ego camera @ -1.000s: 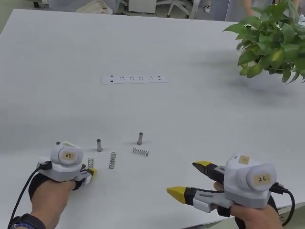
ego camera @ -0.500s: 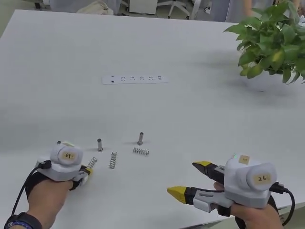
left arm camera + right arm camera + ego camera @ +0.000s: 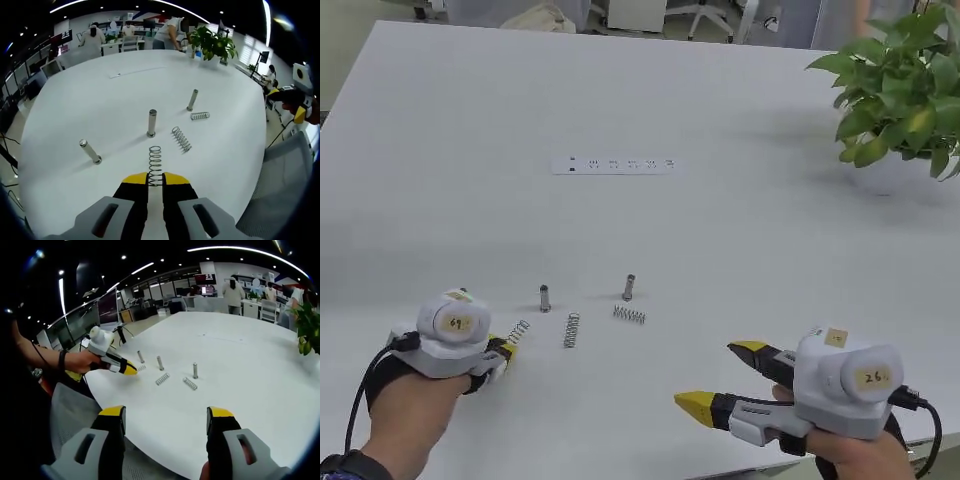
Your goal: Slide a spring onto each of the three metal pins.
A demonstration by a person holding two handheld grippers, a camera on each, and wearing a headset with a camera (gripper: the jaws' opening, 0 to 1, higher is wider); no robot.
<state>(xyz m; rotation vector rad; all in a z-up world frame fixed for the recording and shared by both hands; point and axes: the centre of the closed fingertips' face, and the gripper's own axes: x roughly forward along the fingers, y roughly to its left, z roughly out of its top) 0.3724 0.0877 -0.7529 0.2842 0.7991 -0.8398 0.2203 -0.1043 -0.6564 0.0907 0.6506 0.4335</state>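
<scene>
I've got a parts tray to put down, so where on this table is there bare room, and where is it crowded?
Bare: the table stretch between the power strip and the pins, and the wide patch from the pins across to the potted plant. Crowded: just ahead of the left tongs, where pins and springs cluster.

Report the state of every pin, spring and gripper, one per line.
left gripper, shut on held spring
right gripper, open, empty
held spring, pinched at one end
middle spring, lying loose
far spring, lying loose
near pin, standing, bare
middle pin, standing, bare
far pin, standing, bare
</scene>
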